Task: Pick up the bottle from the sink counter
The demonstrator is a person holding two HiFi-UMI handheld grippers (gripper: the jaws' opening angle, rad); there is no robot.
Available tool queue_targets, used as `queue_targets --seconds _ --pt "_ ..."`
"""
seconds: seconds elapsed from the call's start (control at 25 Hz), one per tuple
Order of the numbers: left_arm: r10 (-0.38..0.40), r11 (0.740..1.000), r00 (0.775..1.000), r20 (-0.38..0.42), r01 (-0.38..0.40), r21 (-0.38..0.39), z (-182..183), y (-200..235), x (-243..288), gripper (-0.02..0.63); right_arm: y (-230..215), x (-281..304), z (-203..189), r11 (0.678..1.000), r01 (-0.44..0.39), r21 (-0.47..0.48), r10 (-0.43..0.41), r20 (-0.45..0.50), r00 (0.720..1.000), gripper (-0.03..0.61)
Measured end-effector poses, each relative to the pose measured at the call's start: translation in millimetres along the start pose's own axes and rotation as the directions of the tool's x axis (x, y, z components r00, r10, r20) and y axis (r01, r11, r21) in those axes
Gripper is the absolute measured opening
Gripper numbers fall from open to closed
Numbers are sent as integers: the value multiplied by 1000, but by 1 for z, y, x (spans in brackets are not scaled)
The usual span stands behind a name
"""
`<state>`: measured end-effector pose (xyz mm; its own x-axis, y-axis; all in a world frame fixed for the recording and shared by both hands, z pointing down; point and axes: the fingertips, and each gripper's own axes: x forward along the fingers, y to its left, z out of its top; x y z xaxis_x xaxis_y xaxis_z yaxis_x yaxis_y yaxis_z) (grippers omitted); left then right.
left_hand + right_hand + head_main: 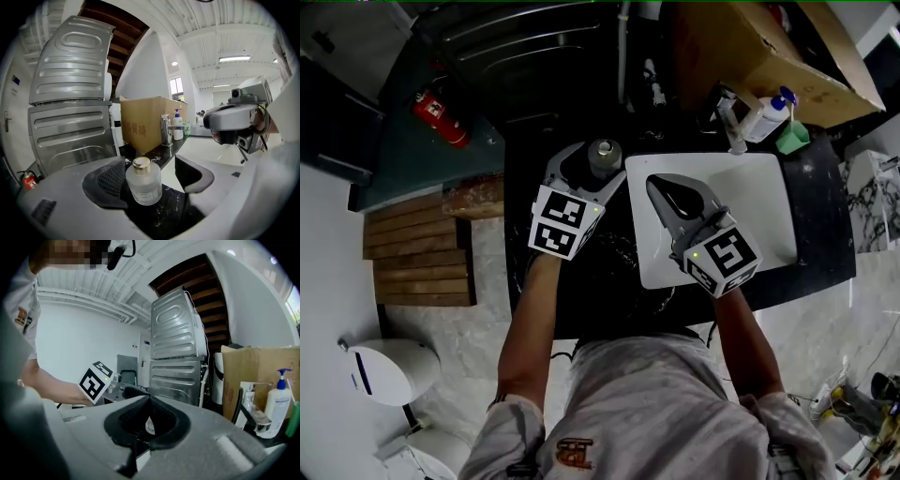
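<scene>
The left tongs (152, 178) stand open around a small frosted-glass bottle with a gold cap (144, 187). The bottle stands upright on the dark stone desk (600, 272), between the two jaws. It sits close to the left pad, while a clear gap separates it from the right pad. Seen from the head view, the bottle (603, 157) is just left of the rim of the white rectangular sink (769, 202), and bare dark desk runs back toward the person. The right tongs (680, 199) hang over the sink, well apart from the bottle.

The head view gives only the bottle's round top. The left gripper view adds its frosted body and pale label, plus a brown cardboard box (143, 124) and a chrome tap (165, 130) further along the desk. The right gripper view shows what neither of the others does: its own tongs (149, 401) are closed tip to tip with nothing held. The bottle cannot be made out there. A white pump dispenser with a blue head (276, 404) stands at the right.
</scene>
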<state>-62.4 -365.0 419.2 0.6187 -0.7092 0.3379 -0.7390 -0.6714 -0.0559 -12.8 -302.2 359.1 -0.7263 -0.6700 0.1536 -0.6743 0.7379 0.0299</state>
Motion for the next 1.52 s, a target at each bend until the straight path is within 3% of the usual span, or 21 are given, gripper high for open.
queue_targets --seconds 0.32,0.64,0.84,1.0,1.52 --pt "-38 999 992 -120 36 -15 -31 10 39 378 -9 5 -16 1000 -11 22 11 -28 1000 2" --pt "-69 997 979 -189 65 -27 -53 9 63 380 -18 1 -26 999 -8 44 10 -37 999 2" --pt "-78 996 980 -181 70 -51 -55 9 70 376 -20 -1 -37 998 -6 70 9 -47 999 2" --pt "-77 996 983 -168 67 -65 -53 11 70 334 -20 -3 -40 997 -5 75 9 -51 999 2" --pt "-59 997 983 -175 51 -52 -51 6 64 330 -27 -9 -46 997 13 82 -8 -60 998 2"
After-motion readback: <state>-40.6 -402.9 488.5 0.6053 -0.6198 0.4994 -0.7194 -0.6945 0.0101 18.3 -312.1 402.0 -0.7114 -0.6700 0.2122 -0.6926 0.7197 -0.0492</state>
